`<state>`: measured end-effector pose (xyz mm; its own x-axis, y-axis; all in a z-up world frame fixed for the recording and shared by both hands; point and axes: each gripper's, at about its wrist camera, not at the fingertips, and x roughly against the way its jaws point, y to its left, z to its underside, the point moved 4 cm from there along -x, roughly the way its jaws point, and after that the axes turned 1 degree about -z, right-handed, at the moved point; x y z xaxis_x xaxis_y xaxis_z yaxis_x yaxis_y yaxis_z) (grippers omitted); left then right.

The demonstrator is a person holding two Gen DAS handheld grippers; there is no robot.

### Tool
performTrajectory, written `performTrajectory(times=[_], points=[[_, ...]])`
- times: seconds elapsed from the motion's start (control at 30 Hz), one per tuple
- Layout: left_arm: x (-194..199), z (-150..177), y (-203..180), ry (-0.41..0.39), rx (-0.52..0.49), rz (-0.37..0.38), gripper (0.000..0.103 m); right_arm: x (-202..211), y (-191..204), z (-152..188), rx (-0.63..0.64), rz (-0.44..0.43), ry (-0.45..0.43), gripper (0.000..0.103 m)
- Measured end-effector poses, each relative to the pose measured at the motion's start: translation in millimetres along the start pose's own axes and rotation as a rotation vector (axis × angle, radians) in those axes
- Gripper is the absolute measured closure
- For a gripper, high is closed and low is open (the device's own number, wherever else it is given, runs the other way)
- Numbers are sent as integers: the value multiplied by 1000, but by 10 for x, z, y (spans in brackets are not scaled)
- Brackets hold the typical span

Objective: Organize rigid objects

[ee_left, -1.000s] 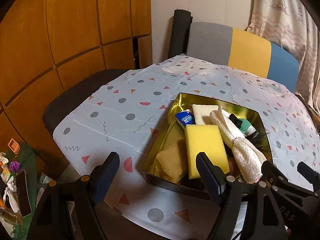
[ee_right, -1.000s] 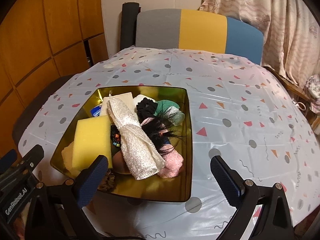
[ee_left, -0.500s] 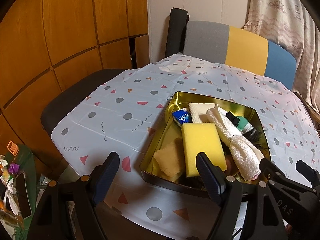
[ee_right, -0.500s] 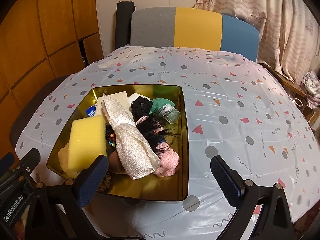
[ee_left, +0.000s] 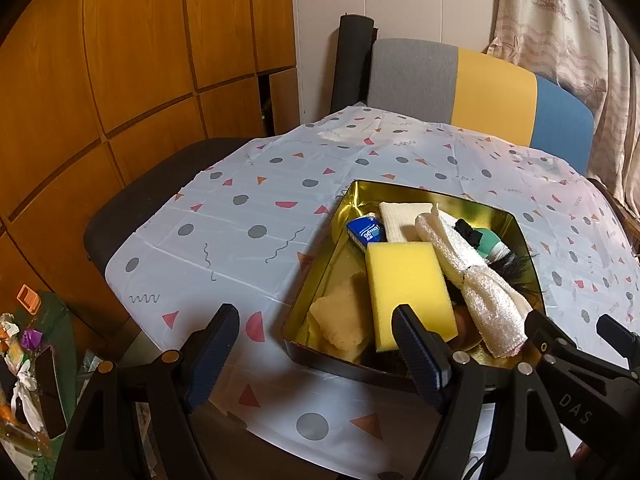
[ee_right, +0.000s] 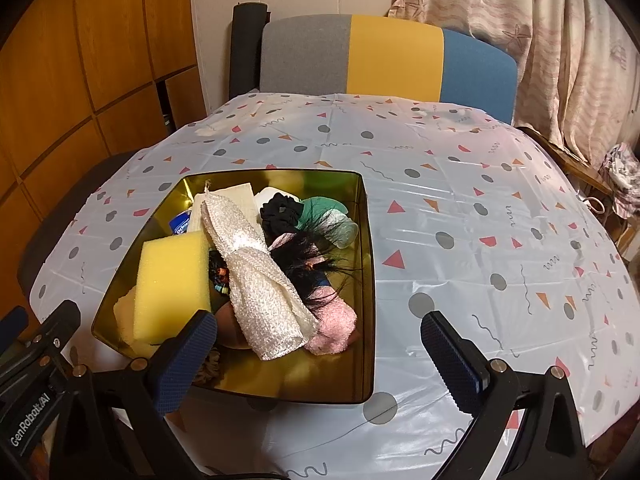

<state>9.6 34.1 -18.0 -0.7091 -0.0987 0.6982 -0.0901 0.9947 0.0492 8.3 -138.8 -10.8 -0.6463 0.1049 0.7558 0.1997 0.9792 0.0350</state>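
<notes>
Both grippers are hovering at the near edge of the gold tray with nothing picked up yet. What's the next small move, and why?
Probably ease the left gripper forward and down over the yellow sponge. Both grippers are open and empty, and the sponge lies on top at the near left of the gold tray, just ahead of that gripper's right finger. The right gripper sits nearer the white cloth, which overlaps other items.

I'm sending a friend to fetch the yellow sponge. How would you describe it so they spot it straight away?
On the table with the patterned tablecloth sits a gold tin tray full of odds and ends. The yellow sponge lies at the tray's near-left, beside a rolled white cloth. It is the only bright yellow, smooth rectangular block there.
</notes>
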Motion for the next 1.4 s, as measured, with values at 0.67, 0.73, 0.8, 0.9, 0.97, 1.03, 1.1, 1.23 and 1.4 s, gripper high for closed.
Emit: performTrajectory(times=[0.67,0.73,0.8,0.9,0.97,1.03,1.1,1.23,1.4], points=[[-20,16,-35,5,-17,3,23,-8,3,16,3,-4,4,0],[-24,14,-37,6,-18,3,23,-8,3,18,3,-3,5,0],[-24,15,-36,7,-18,4,23,-8,4,18,3,-5,4,0],[-39,21,-35,13,-19,8,23,-10,3,18,4,-3,5,0],[-43,24,-38,14,-19,8,23,-13,5,19,4,-5,8,0],[-44,24,-38,14,-20,8,23,-17,4,18,4,-5,8,0],[-45,26,-40,14,-20,8,23,-20,5,19,5,-4,8,0],[-51,30,-42,21,-17,19,23,-21,3,14,4,-3,6,0],[-40,29,-41,0,-22,3,29,-21,-2,16,2,-1,8,0]])
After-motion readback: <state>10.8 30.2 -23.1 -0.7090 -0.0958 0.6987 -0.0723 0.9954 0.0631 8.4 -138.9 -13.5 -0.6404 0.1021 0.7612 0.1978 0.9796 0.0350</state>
